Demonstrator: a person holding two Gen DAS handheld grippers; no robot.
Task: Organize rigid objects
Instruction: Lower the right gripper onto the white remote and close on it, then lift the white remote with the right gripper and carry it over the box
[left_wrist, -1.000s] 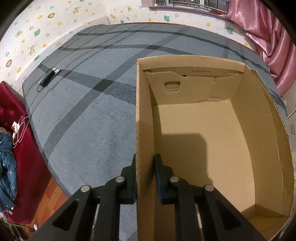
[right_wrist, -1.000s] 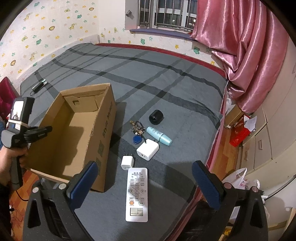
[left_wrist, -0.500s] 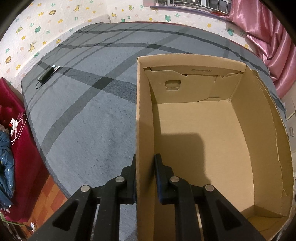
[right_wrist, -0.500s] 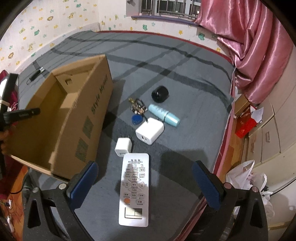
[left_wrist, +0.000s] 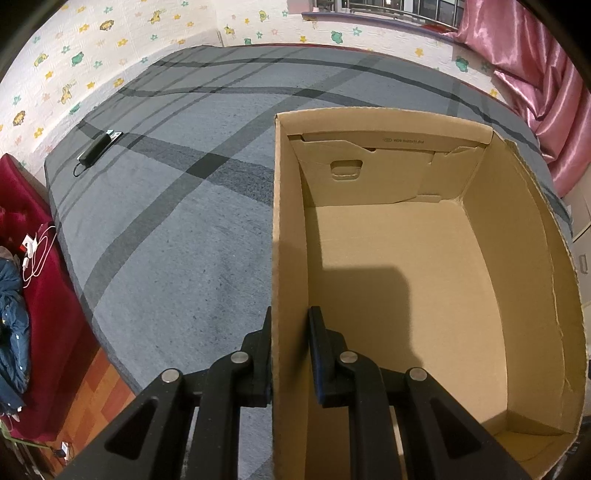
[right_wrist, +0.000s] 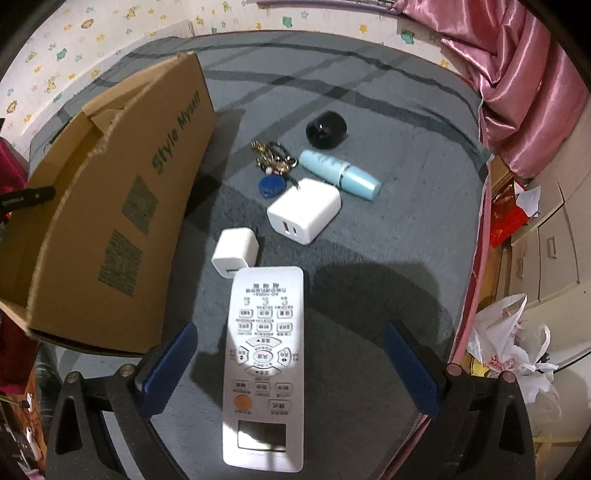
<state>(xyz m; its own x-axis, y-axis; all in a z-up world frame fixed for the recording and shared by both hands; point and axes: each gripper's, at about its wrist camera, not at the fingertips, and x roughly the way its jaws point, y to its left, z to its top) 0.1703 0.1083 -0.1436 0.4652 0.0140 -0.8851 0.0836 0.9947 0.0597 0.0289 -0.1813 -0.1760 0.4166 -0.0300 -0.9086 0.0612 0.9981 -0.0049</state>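
An open cardboard box (left_wrist: 406, 280) stands on the grey striped bed cover, nothing inside it. My left gripper (left_wrist: 290, 325) is shut on the box's left wall, one finger outside and one inside. In the right wrist view the same box (right_wrist: 110, 206) is at the left. My right gripper (right_wrist: 291, 339) is open, hanging over a white remote control (right_wrist: 264, 365) that lies between its blue pads (right_wrist: 168, 365). Beyond the remote lie a small white charger (right_wrist: 235, 252), a larger white charger (right_wrist: 303, 210), a bunch of keys with a blue tag (right_wrist: 273, 170), a pale blue tube (right_wrist: 340, 174) and a black round object (right_wrist: 326, 130).
A black device with a cable (left_wrist: 96, 149) lies at the far left of the bed cover. A red sofa with a blue jacket (left_wrist: 22, 295) is off the left edge. Pink curtains (right_wrist: 517, 85), white drawers (right_wrist: 550, 251) and a plastic bag (right_wrist: 506, 343) are on the right.
My right gripper has come down closer to the remote, which now looks larger between its open fingers. The left gripper has kept its grip on the box wall without moving.
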